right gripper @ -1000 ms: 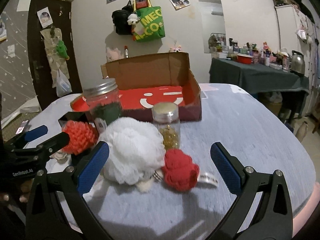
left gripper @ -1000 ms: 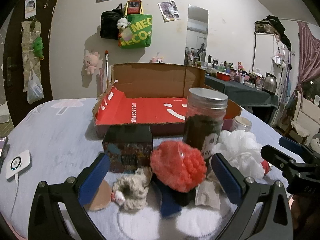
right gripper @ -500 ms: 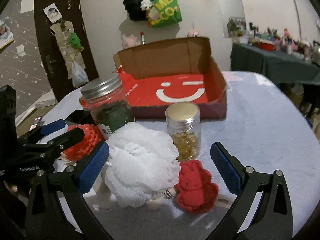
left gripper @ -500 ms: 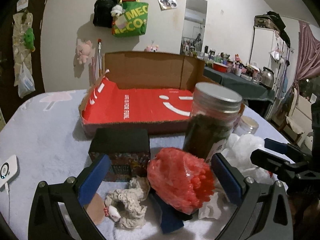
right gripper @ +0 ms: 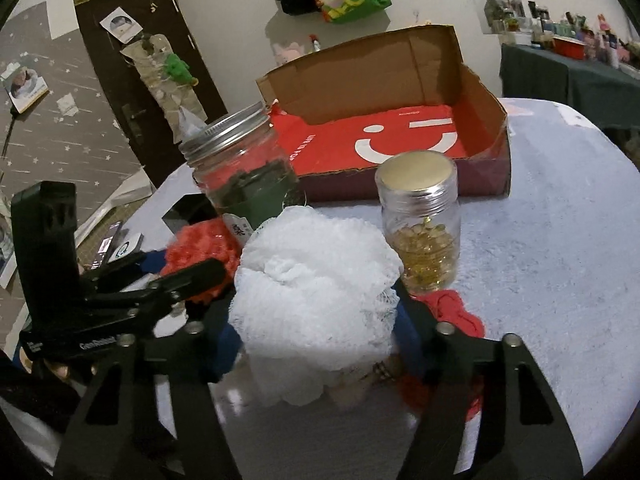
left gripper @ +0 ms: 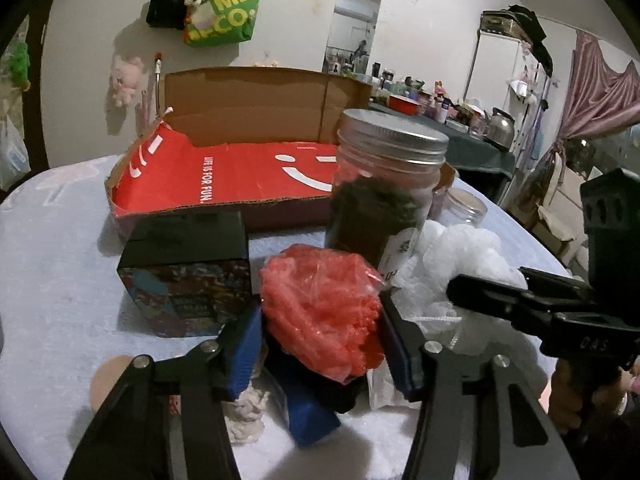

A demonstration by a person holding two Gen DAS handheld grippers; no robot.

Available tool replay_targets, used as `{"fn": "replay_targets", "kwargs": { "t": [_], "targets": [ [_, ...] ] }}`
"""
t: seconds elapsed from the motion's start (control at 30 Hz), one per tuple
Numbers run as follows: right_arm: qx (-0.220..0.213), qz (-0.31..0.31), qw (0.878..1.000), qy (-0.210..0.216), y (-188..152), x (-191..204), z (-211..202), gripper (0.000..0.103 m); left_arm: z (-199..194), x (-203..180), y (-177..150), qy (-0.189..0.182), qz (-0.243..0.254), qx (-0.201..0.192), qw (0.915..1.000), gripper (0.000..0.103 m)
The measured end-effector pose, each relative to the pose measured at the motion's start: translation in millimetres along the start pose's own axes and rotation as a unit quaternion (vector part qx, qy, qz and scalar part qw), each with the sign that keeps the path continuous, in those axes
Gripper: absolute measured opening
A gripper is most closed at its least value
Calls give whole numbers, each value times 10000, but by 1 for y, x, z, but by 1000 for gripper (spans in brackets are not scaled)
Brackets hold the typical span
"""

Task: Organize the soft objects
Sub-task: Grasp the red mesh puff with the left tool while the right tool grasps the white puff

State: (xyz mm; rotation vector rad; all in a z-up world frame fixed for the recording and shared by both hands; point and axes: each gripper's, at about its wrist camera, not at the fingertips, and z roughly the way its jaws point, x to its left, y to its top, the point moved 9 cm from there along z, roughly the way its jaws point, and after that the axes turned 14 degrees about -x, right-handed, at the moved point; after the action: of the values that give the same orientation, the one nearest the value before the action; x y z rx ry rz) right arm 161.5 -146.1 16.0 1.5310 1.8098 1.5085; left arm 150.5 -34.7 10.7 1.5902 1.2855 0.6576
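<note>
My left gripper (left gripper: 320, 344) is shut on a red mesh puff (left gripper: 320, 312) wrapped in clear plastic. My right gripper (right gripper: 316, 324) is shut on a white mesh bath puff (right gripper: 316, 280). The white puff also shows in the left wrist view (left gripper: 452, 256), and the red puff in the right wrist view (right gripper: 200, 248). A red knitted toy (right gripper: 452, 312) lies just right of the white puff. A beige rope toy (left gripper: 248, 412) lies under the left gripper. An open cardboard box (left gripper: 248, 176) with a red smiley floor stands behind; it also shows in the right wrist view (right gripper: 400, 136).
A tall jar with dark contents (left gripper: 380, 196) and a black printed box (left gripper: 188, 276) stand in front of the cardboard box. A small jar of yellow capsules (right gripper: 424, 224) stands right of the white puff. A blue block (left gripper: 308, 408) lies under the red puff.
Both grippers moved forward and closed: the left on the red puff, the right on the white puff. Both were open before.
</note>
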Motion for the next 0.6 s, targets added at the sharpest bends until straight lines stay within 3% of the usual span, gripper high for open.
{"fn": "replay_targets", "kwargs": {
  "t": [0.2, 0.6],
  "targets": [
    [-196, -163, 9997, -10, 1, 8, -11, 40, -8, -5, 4, -93, 15, -102, 9999, 46],
    [-729, -386, 9965, -107, 25, 16, -37, 38, -36, -4, 27, -150, 232, -464, 9985, 44]
  ]
}}
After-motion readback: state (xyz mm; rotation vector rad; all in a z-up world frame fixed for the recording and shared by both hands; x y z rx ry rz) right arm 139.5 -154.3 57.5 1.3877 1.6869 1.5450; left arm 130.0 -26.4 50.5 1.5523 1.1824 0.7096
